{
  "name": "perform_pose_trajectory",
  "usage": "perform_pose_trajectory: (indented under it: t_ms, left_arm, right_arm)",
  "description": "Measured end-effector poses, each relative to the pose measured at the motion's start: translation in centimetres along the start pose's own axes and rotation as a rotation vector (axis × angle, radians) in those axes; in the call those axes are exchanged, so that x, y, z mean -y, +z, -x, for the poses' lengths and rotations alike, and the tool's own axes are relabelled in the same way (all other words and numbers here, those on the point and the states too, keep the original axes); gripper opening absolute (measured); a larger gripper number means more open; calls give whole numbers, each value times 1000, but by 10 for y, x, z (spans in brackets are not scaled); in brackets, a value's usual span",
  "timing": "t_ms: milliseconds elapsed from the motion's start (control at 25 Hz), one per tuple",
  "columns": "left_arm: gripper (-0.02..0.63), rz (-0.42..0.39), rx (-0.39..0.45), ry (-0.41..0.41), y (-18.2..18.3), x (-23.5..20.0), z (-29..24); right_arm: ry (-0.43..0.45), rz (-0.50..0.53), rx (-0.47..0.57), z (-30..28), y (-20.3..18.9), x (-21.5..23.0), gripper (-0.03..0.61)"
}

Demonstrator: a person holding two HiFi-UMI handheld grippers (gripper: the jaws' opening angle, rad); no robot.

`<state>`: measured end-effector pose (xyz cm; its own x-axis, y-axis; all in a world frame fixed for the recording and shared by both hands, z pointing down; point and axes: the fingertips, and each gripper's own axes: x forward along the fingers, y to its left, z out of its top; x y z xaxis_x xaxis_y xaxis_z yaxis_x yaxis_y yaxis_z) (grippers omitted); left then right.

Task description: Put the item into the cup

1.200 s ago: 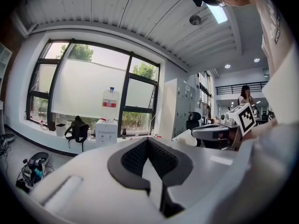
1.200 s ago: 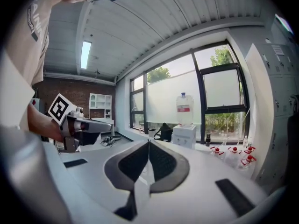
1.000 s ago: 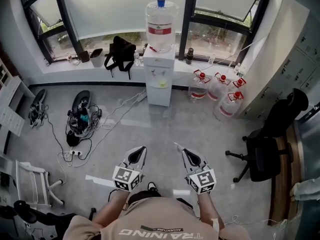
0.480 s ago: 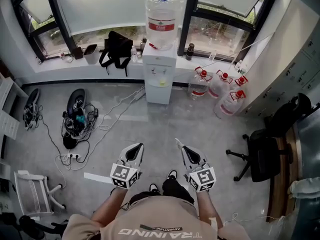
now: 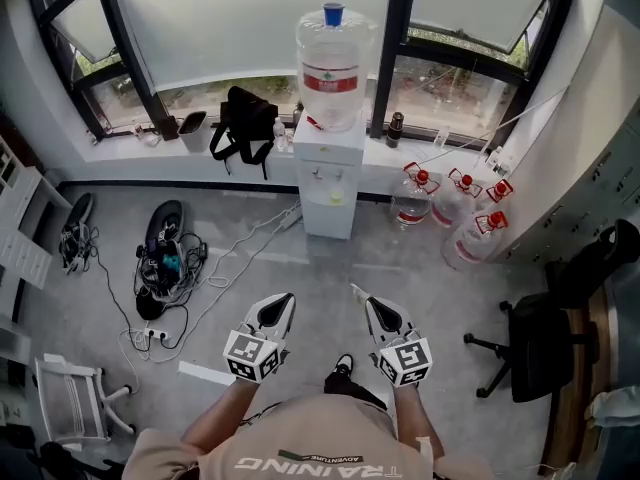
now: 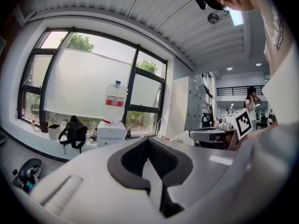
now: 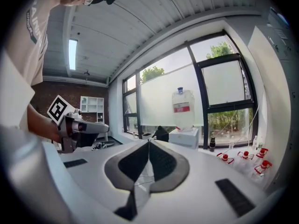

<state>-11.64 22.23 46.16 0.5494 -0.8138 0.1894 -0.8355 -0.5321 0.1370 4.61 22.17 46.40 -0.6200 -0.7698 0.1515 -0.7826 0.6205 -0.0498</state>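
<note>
The cup is nowhere in sight from where I stand, and neither is the item; no view shows them, so the task proper isn't under way. The left gripper (image 5: 286, 296) and right gripper (image 5: 355, 292) are held side by side at waist height, each with its jaws pressed together on nothing, both aimed at the white water dispenser with a clear bottle on top (image 5: 330, 173). Left of the dispenser a black backpack (image 5: 243, 118) sits on the sill; right of it stand clear red-capped water jugs (image 5: 455, 208). Compared with a second ago the grippers keep the same pose, but the dispenser sits a little lower and further right in the head view, and a black shoe (image 5: 343, 368) now steps out: the person seems to be walking.
</note>
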Motion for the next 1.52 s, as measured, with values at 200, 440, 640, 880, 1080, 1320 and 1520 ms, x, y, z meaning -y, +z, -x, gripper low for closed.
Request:
perform_pose_trajectory:
  t_ms: [200, 440, 640, 880, 1080, 1320, 1520]
  left_arm:
    - [8, -29, 7, 16, 26, -13, -52]
    - [8, 13, 7, 31, 34, -25, -105]
    - [8, 26, -8, 43, 33, -43, -130]
    - [8, 25, -11, 27, 39, -88, -171]
    - [8, 24, -1, -8, 56, -137, -200]
    - [8, -22, 8, -70, 81, -186, -236]
    - [8, -33, -6, -131, 86, -215, -261]
  right_arm:
    - [8, -6, 11, -32, 14, 52, 12]
    - [54, -4, -3, -68, 20, 93, 12]
    - [87, -24, -37, -100, 11, 109, 12]
    - [103, -18, -77, -152, 6, 124, 12]
    - [62, -6, -85, -202, 22, 137, 12]
    - [-12, 22, -70, -253, 48, 155, 12]
    - [-89, -6, -72, -279, 46, 165, 12]
